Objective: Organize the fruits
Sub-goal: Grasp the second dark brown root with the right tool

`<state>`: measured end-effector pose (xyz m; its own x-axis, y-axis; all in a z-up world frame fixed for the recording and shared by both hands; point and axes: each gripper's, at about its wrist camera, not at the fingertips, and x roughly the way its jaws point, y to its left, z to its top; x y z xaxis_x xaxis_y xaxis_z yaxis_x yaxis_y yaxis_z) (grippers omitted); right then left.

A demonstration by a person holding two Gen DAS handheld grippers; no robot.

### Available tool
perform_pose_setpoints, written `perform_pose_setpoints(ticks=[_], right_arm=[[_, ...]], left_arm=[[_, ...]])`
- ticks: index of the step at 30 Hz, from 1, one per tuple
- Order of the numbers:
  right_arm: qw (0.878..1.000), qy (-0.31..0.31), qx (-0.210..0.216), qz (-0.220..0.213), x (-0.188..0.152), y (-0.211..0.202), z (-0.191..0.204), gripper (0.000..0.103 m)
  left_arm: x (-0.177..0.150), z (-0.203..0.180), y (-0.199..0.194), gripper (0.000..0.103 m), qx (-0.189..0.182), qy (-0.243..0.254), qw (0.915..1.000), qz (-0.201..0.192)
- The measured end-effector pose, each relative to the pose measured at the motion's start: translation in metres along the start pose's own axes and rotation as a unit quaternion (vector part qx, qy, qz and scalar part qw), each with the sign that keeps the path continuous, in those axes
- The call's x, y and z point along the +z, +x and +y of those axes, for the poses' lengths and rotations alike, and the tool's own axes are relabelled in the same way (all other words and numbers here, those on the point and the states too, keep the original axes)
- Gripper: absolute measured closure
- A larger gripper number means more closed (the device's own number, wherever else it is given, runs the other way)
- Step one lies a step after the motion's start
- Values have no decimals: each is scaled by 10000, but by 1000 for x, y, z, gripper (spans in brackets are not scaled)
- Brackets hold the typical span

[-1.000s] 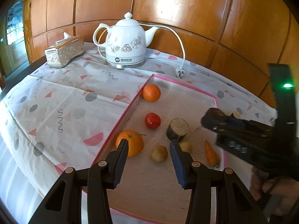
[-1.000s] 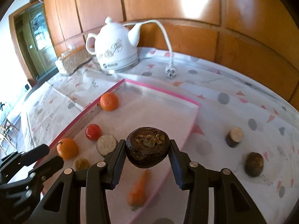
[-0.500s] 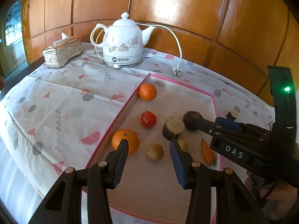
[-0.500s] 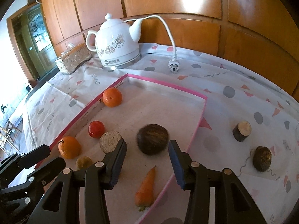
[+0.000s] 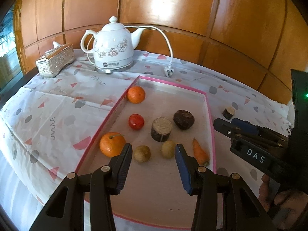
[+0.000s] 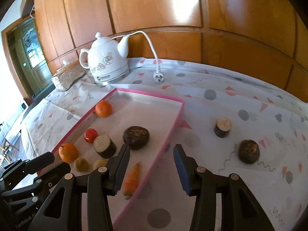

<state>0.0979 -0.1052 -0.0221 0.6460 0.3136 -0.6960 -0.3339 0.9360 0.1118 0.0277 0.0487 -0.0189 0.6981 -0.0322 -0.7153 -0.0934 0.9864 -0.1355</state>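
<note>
A pink-rimmed tray (image 5: 209, 115) (image 6: 169, 130) holds two oranges (image 5: 112, 144), a red tomato (image 5: 136, 121), a cut brown cylinder (image 5: 161, 129), a dark round fruit (image 5: 183, 119) (image 6: 136, 137), two small brown fruits (image 5: 142, 153) and a carrot (image 5: 200, 152) (image 6: 131, 179). My left gripper (image 5: 153, 163) is open and empty over the tray's near part. My right gripper (image 6: 151, 165) is open and empty above the tray's right rim. Outside the tray lie a second dark round fruit (image 6: 248, 151) and a small cut cylinder (image 6: 223, 127) (image 5: 228, 112).
A white floral kettle (image 5: 113, 48) (image 6: 107, 65) with its cord and plug (image 5: 169, 72) stands at the back. A silver tissue box (image 5: 55, 61) sits at the back left. The patterned tablecloth (image 5: 48, 111) covers the table below a wooden wall.
My right gripper opened and let the dark round fruit down into the tray, then drew back to the right. My left gripper stayed open, shifting only slightly.
</note>
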Motion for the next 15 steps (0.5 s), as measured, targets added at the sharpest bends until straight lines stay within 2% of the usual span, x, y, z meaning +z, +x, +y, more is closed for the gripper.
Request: perform_pose_setpoints(ticks=[6, 15], right_arm=[[9992, 308, -240, -20, -11, -7, -28, 55], [9922, 976, -774, -50, -34, -22, -94, 55]], left_arm=[[-1, -13, 0, 56, -69, 188, 9998, 19], [-6, -39, 4, 56, -248, 581, 9980, 96]])
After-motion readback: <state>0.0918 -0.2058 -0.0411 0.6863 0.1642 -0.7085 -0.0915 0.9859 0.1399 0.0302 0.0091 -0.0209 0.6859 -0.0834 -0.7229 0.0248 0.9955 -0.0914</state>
